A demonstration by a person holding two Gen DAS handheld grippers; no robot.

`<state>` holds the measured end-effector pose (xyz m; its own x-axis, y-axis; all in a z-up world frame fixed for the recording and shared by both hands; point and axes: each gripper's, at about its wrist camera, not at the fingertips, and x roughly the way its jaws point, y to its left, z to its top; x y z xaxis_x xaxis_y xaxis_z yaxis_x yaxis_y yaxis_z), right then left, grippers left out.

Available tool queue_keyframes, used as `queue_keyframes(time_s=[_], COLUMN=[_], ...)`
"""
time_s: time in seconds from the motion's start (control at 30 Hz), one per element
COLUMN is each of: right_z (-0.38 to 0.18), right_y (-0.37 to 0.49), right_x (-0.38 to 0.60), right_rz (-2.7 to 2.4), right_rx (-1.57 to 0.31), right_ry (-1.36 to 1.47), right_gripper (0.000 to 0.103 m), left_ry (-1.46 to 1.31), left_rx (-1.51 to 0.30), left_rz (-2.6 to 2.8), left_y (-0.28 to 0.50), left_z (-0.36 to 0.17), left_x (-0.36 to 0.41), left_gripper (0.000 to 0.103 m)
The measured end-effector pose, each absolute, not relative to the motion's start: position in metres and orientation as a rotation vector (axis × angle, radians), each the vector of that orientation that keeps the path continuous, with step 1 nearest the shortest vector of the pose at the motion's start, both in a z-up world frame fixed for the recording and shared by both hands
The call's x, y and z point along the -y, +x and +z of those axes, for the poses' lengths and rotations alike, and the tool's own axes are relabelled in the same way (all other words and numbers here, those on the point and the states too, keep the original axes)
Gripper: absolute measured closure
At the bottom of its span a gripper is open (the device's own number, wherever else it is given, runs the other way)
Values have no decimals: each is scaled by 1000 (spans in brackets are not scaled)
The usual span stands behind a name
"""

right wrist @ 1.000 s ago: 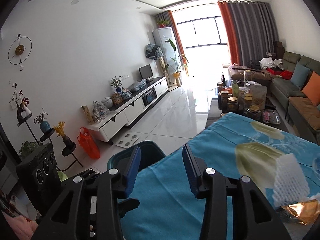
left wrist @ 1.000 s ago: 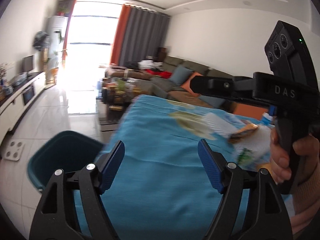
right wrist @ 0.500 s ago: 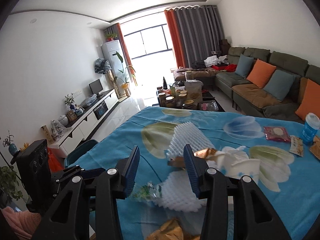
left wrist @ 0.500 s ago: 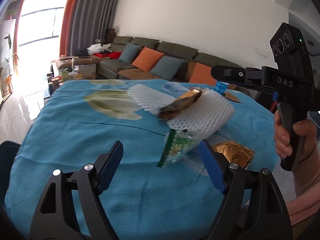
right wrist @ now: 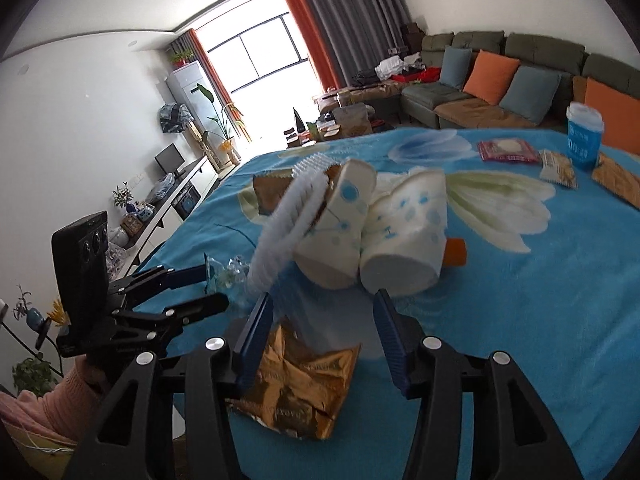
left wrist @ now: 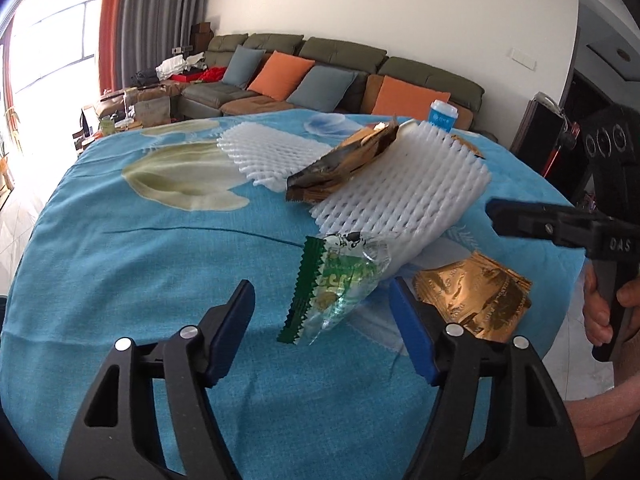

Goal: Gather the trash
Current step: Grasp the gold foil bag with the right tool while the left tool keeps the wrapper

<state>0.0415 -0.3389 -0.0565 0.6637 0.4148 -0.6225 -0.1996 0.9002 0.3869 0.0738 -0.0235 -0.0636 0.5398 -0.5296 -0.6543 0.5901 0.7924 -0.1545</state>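
Left tool (left wrist: 322,316): I see its two blue fingers spread wide, holding nothing. It hangs low over the near part of the tabletop.
Green wrapper (left wrist: 334,284): a clear and green snack bag. It lies between my left tool's fingers and just past their tips. I cannot tell if a finger touches it.
Right tool (right wrist: 323,338): its fingers are wide apart too, with nothing held. It sits just above the gold wrapper.
Gold wrapper (right wrist: 302,386): a crinkly gold bag, flat on the tabletop near the edge, under my right tool's left finger.
White foam net (left wrist: 404,196): a big bumpy foam sleeve, tilted up, just behind the green wrapper.
Brown wrapper (left wrist: 344,166): it rests on top of the foam net.
Second foam net (left wrist: 260,154): it lies flat behind, touching the brown wrapper.
Paper cups (right wrist: 374,232): two white cups with blue dots, on their sides, next to each other, just ahead of my right tool.
Far trash: a red packet (right wrist: 506,150) and a blue cup (right wrist: 584,136) sit well apart from both tools.
Tabletop (left wrist: 120,280): covered in a blue cloth with pale flowers.
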Motion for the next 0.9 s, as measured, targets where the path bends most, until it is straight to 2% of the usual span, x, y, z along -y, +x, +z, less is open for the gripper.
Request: queue_keyframes(time_s=[0.07,0.13,0.2,0.27,0.4,0.43,0.7,0.9], right_z=[-67,-75,-80,-84,-84,-84,-83,-76], right_y=[34,29,25,23,19,19,19,25], right_x=[344,348,346,342,335,333,327,320], right_rz=[370,405,425,436,462,471,499,538], right_rx=[-804,-831,-850,-867,-876,-878,-866,-853], right_ry=[342,390,396,397,403,400,388,384], right_gripper=[53,53,53,53,55,59,70,71], left_ry=[77,72,66,57,42,41,23,-2], left_rx=[-766,-776,-785,-794,-787,-782,-752,-726], left_rz=[-674,-676,-678,-678,-674,-672,-633,-597], left_y=[76,79,81,82,79,76,63,52], left_z=[-67,-69,-71,-73,-73,-72,-63,-54], left_x=[23,24,23,22,16,14,-7,-27], left_gripper=[46,49,59,74,76,76,76,76])
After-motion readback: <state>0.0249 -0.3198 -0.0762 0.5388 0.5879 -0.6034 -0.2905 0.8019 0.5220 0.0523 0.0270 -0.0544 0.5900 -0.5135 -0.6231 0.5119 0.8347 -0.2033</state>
